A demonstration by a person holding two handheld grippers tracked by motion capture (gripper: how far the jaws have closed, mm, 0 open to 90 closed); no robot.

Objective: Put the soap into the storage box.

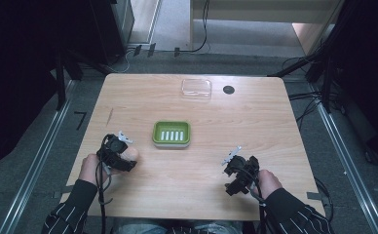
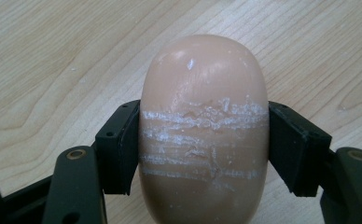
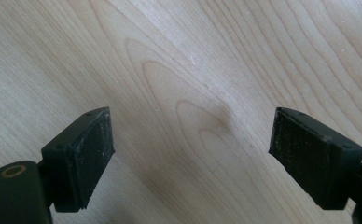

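A peach-coloured oval bar of soap (image 2: 205, 126), scored with white scratch lines, sits between the jaws of my left gripper (image 2: 202, 149), whose pads press on both its sides. In the high view that left gripper (image 1: 121, 156) is at the table's front left with the soap (image 1: 130, 155) at its tip. A green soap dish (image 1: 171, 134) with a slotted white insert stands at the table's middle. At the front right, my right gripper (image 1: 233, 168) is open over bare wood, and in the right gripper view the right gripper (image 3: 191, 154) has nothing between its jaws.
A clear plastic lid or box (image 1: 196, 88) lies near the table's far edge, with a small black round disc (image 1: 228, 89) to its right. The wooden table (image 1: 187, 185) is ringed by dark floor, cables and metal rails.
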